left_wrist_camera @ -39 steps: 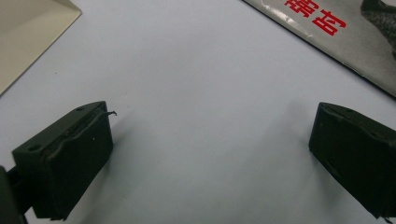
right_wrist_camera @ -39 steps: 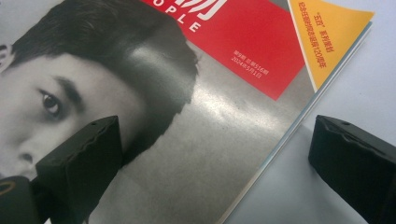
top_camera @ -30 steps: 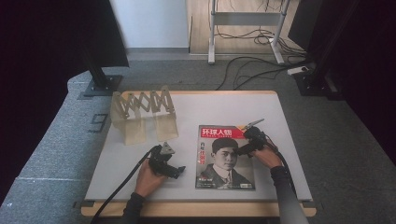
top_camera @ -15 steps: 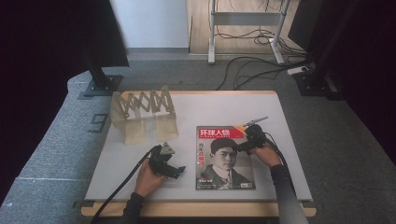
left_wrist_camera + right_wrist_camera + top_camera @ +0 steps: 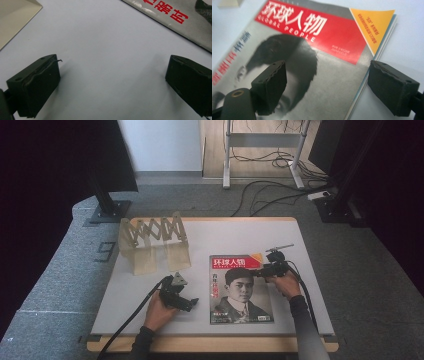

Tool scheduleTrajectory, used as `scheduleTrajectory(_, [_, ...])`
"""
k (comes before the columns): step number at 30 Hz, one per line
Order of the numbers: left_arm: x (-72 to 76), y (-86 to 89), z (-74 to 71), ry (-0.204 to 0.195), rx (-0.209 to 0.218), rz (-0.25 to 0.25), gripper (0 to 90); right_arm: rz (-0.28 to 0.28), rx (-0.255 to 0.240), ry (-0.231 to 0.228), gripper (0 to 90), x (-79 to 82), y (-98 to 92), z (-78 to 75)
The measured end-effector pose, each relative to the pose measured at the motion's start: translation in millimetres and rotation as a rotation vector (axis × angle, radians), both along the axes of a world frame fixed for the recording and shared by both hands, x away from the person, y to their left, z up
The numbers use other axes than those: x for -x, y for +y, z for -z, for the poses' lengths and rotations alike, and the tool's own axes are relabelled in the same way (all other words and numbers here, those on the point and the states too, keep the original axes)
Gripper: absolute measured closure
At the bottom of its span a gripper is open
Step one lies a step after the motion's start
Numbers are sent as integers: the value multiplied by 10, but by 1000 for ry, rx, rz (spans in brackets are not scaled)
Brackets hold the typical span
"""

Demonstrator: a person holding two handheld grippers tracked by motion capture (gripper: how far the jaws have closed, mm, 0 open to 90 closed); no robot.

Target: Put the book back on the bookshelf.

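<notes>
The magazine (image 5: 241, 288) lies flat and closed on the grey worktop (image 5: 225, 237), in the lower right of centre in the high view, cover up, its red masthead toward the far side. The right gripper (image 5: 264, 270) sits at the magazine's right edge near the upper corner, and the step in hand looks like taking hold of that edge to lift or open the cover. In the right gripper view, one of the jaws stands over the cover's dark portrait and the other beyond the page edges over bare worktop, so they straddle the edge (image 5: 362, 85) without pressing on it; they are apart, and have just been closing in somewhat, with only the edge of the magazine between them. The next move, as I judge it, calls for dropping the tips lower so one jaw slips under the cover, then closing fully. The left gripper (image 5: 186, 301) rests on the worktop left of the magazine, jaws wide apart on nothing, the magazine's corner at the upper right of its view. A folding wooden rack (image 5: 152, 242) stands at upper left, well apart. Against the earlier frames, magazine, rack and left hand lie as before; the right hand has barely shifted.
</notes>
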State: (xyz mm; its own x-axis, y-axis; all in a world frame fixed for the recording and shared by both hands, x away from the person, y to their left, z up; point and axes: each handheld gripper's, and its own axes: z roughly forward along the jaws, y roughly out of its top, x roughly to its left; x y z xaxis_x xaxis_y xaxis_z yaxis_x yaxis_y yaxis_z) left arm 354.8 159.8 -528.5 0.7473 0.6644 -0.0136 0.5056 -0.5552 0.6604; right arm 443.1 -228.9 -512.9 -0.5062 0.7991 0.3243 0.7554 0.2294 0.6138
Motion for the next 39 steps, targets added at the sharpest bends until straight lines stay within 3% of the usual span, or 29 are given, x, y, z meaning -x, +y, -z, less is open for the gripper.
scheduleTrajectory(13, [1, 0, 0, 0, 0, 1, 0, 28, -73, -7, 260, -7, -70, -24])
scheduleTrajectory(17, [1, -1, 0, 0, 0, 2, 0, 32, -70, -6, 262, -24, -61, 5])
scheduleTrajectory(22, [2, -1, 0, -1, 0, 3, 0, 49, -31, -39, 272, -67, -23, 69])
scheduleTrajectory(26, [2, -1, 0, -1, 0, 3, 0, 58, -57, -31, 255, -68, -34, 75])
scheduleTrajectory(27, [3, -1, 0, -1, 0, 3, 0, 66, -93, -17, 244, -59, -59, 77])
scheduleTrajectory(29, [2, -1, 0, -1, 0, 3, 0, 67, -106, -16, 244, -57, -72, 76])
scheduleTrajectory(30, [2, -1, 1, -1, 0, 3, 0, 74, -151, -6, 244, -47, -108, 65])
scheduleTrajectory(31, [2, -2, 0, -1, 0, 3, 0, 74, -151, -6, 244, -47, -108, 65])
scheduleTrajectory(32, [2, -2, 0, -1, 0, 3, 0, 79, -188, -10, 247, -30, -132, 57])
scheduleTrajectory(39, [2, -2, 0, -1, 0, 3, 0, 72, -212, 0, 273, -22, -172, 66])
